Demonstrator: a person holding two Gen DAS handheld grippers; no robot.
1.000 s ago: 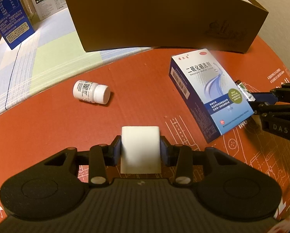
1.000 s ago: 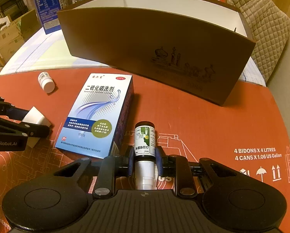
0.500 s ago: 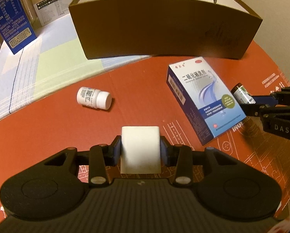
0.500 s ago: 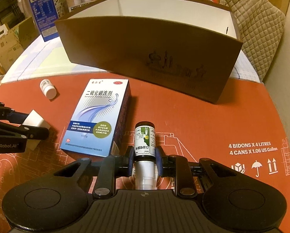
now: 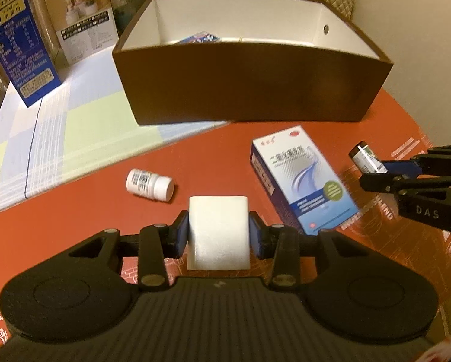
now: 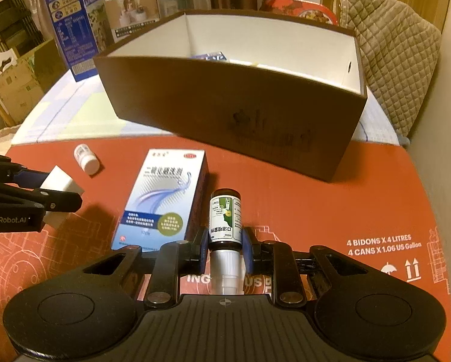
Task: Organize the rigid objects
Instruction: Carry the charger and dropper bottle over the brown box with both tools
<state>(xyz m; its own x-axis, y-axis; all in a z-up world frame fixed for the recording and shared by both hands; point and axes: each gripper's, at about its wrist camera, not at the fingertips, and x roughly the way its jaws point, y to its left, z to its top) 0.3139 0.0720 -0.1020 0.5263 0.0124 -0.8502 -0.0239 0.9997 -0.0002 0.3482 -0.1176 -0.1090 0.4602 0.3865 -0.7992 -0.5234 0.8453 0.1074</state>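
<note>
Here both grippers had risen clear of the bench (image 5: 89,199) since a second earlier, so that the brown box's white interior, hidden behind its near wall before, had come into view. The left gripper (image 5: 219,235) had its jaws clamped on a white block (image 5: 218,235); the right gripper (image 6: 225,241) had its jaws clamped on a dark spray bottle (image 6: 225,217) (held at the shoulder, white nozzle toward the camera). Neither grip had altered during the lift. The brown box (image 5: 249,90) stood beyond them with a blue packet (image 5: 199,37) already inside. Left lying on the red bench cover were a blue-and-white carton (image 6: 165,199), flat between the two grippers, and a small white pill bottle (image 5: 150,184), on its side. Judged from this, the pick-up was complete and the carry to the box was under way; two items remained to be collected, and each load would need to clear the box's near wall.
</note>
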